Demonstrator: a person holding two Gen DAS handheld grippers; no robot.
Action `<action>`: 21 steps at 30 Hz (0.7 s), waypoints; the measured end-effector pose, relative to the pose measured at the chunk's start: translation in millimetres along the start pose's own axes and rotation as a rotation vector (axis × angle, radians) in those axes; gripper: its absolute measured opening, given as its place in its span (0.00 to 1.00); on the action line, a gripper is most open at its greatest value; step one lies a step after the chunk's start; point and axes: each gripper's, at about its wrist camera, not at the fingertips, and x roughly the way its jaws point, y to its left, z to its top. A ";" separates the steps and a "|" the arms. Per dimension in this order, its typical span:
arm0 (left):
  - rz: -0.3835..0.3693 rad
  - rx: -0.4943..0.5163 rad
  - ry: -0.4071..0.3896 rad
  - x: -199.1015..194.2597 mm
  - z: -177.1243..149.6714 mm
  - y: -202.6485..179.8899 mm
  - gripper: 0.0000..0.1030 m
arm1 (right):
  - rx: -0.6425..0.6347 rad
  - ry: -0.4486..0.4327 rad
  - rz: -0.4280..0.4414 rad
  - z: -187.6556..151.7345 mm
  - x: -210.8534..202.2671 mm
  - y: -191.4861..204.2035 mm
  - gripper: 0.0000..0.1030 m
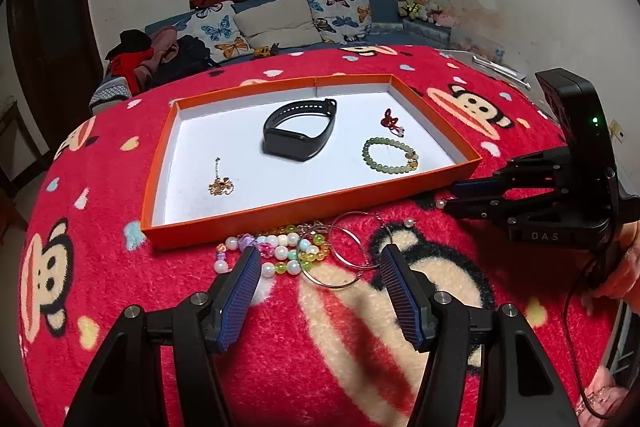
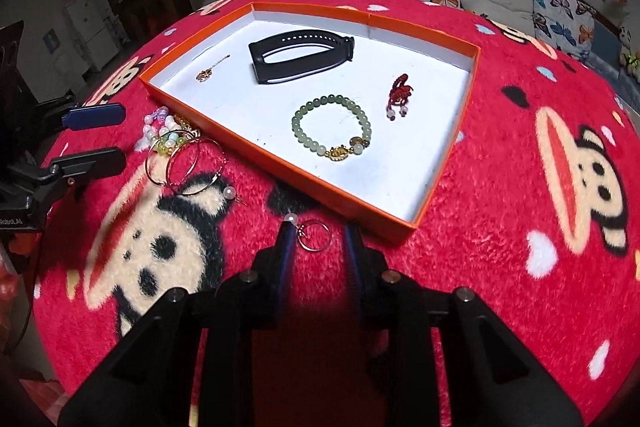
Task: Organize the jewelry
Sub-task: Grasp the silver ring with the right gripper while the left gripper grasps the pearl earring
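While four pieces already lie inside the orange tray (image 1: 304,205), the rest of the jewelry waits on the red plush cover (image 1: 320,347) of the table, just outside the tray's near wall. Within the tray sit a black wristband (image 1: 300,135), a green bead bracelet (image 1: 390,155), a red knotted charm (image 1: 390,121) and a small gold chain (image 1: 221,183).

Risk lies chiefly with the small pearl hoop earring (image 2: 314,235), which rests on the pile just outside the tray's near corner. Its wire is thin and lies flat in the deep fibres, so a closing pinch may well slide over it or snag the plush instead. The pearl sits against the tip of one finger, and a nudge there could likely roll the piece out of reach. The right hand-held gripper (image 2: 318,231) is about half spread, its fingers straddling the ring, gripping nothing.

Beside the tray's near wall, two large hoop earrings (image 1: 348,247) overlap a pastel bead bracelet (image 1: 272,251). Lifting one would probably drag the others along, or tangle them. The left hand-held gripper (image 1: 316,263) stands wide apart and empty over this heap, one finger (image 1: 244,279) against the beads, the other at the hoops' edge.
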 end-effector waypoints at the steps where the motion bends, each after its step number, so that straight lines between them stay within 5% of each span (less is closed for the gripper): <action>1: -0.008 0.005 -0.002 0.5 0.8 -2.0 0.64 | 0.001 0.000 0.010 -0.3 -0.3 -0.2 0.20; 17: -0.177 0.162 0.010 32.2 15.1 -63.9 0.63 | 0.090 -0.007 0.074 -22.5 -24.0 -8.0 0.17; 21: -0.201 0.158 0.021 38.8 15.3 -64.4 0.54 | 0.089 -0.004 0.065 -28.0 -29.4 -8.9 0.18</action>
